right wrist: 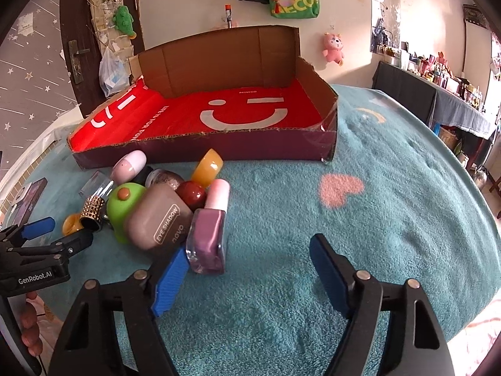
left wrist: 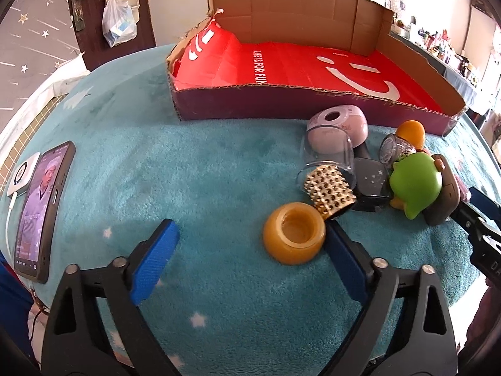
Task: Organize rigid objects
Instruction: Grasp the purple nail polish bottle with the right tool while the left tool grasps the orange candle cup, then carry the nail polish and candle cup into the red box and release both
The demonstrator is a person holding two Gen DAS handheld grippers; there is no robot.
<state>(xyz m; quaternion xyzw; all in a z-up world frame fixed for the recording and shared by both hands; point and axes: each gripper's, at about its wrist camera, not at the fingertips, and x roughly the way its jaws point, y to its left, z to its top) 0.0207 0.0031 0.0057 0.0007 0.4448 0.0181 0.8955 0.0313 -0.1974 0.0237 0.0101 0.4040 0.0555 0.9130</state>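
I saw a dark wooden door point(right wrist: 78, 47), a cream wall point(right wrist: 188, 6) and a cluttered side table point(right wrist: 438, 94) in daylight.

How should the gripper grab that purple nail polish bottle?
Probably grip the square glass body of the purple nail polish bottle, not its rounded pink cap. It lies beside the right gripper's left finger, so shift left and close across its flat sides from above.

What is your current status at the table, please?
Left tool open beside amber jar; right tool open near purple nail polish. Box holds none. Pile tightly clustered.
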